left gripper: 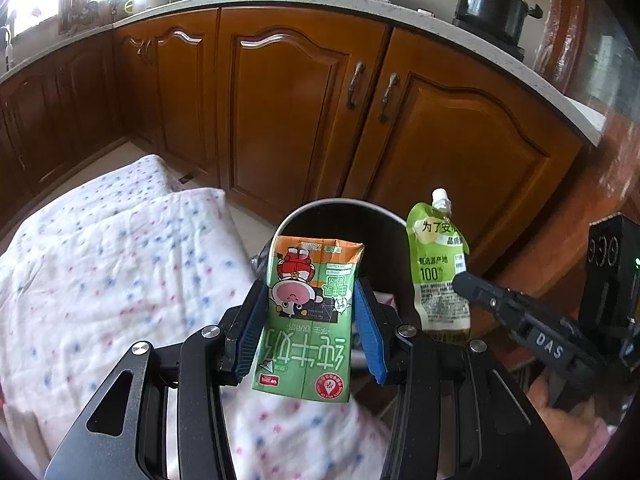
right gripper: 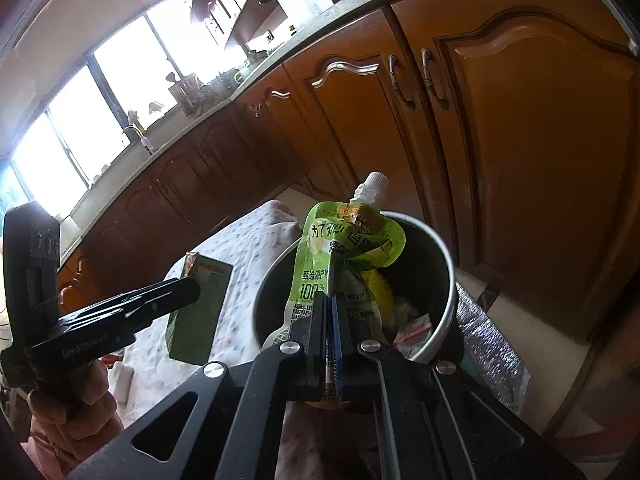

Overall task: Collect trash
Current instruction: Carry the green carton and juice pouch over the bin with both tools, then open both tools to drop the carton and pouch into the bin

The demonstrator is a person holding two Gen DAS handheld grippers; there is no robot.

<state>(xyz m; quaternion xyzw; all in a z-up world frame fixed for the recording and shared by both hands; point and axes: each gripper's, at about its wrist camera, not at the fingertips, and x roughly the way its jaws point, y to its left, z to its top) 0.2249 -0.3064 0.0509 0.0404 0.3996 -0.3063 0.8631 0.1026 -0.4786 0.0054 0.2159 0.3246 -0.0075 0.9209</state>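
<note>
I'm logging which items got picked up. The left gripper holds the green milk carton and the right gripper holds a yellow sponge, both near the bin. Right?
Not quite. The right gripper holds a green spouted drink pouch, as the right wrist view shows. The left gripper does hold the green milk carton, near the bin.

Left hand-held gripper (left gripper: 310, 316): black angular linkage arms, round silver screws, blue ribbed pads. Right hand-held gripper (right gripper: 334, 320): same build, white "DAS" lettering. Pink sleeve (right gripper: 52, 436).
</note>
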